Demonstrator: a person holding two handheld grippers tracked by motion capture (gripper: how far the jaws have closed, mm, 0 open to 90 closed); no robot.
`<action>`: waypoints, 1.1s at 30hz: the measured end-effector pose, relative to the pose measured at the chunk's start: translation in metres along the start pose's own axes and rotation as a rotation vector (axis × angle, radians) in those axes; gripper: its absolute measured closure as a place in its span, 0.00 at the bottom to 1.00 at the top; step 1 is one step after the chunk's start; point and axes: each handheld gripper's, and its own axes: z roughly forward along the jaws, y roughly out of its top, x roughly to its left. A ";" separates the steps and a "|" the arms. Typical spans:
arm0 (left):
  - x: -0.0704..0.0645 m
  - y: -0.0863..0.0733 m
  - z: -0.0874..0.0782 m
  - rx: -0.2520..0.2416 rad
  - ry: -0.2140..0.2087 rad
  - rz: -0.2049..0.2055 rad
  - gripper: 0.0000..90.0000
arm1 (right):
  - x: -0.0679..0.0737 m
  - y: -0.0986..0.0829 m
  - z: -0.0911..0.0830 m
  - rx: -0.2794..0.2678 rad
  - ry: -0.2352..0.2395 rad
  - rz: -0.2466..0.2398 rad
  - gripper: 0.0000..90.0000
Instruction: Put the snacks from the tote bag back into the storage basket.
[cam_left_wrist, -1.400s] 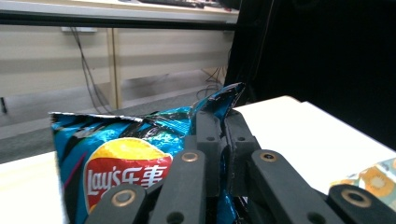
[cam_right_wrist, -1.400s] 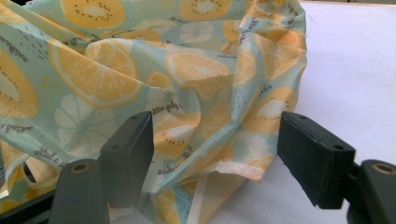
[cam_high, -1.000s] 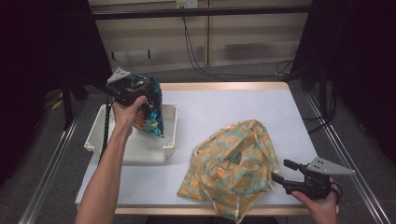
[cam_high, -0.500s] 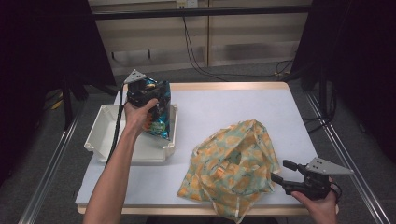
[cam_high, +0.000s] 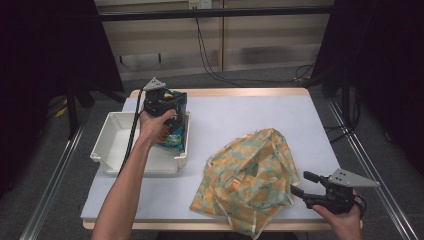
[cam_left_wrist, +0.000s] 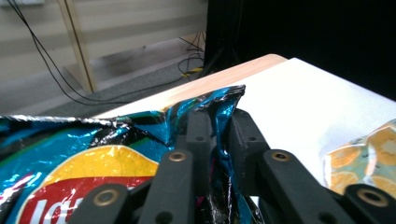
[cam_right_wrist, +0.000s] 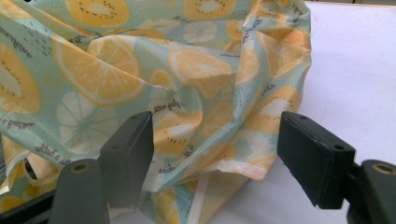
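A shiny blue chip bag (cam_high: 172, 125) hangs over the right end of the white bin (cam_high: 116, 145), pinched at its top edge by my left gripper (cam_high: 161, 102). In the left gripper view the jaws are shut on the crinkled foil of the chip bag (cam_left_wrist: 93, 144) and left gripper (cam_left_wrist: 217, 128). A cloth bag printed with orange slices (cam_high: 247, 175) lies rumpled on the table's front right. My right gripper (cam_high: 302, 184) stands open at that bag's right edge; its jaws frame the fabric (cam_right_wrist: 187, 84) around the right gripper (cam_right_wrist: 217, 154).
The white table top (cam_high: 240, 112) stretches bare behind the cloth bag. The bin sits at the table's left edge. Cables run along the floor beyond the far edge, and dark curtains flank both sides.
My left gripper has carried the chip bag to the right, from over the bin's middle to its right end. The right gripper has stayed put.
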 end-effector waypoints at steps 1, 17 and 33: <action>0.000 0.000 0.001 0.003 -0.005 0.011 0.86 | 0.000 0.000 0.000 0.002 0.000 0.002 0.30; -0.003 0.005 0.000 0.019 0.004 0.002 0.63 | 0.001 -0.001 0.002 0.009 0.007 -0.004 0.28; 0.000 0.015 -0.035 -0.043 -0.029 -0.001 0.44 | 0.000 -0.001 0.002 0.012 0.004 -0.007 0.27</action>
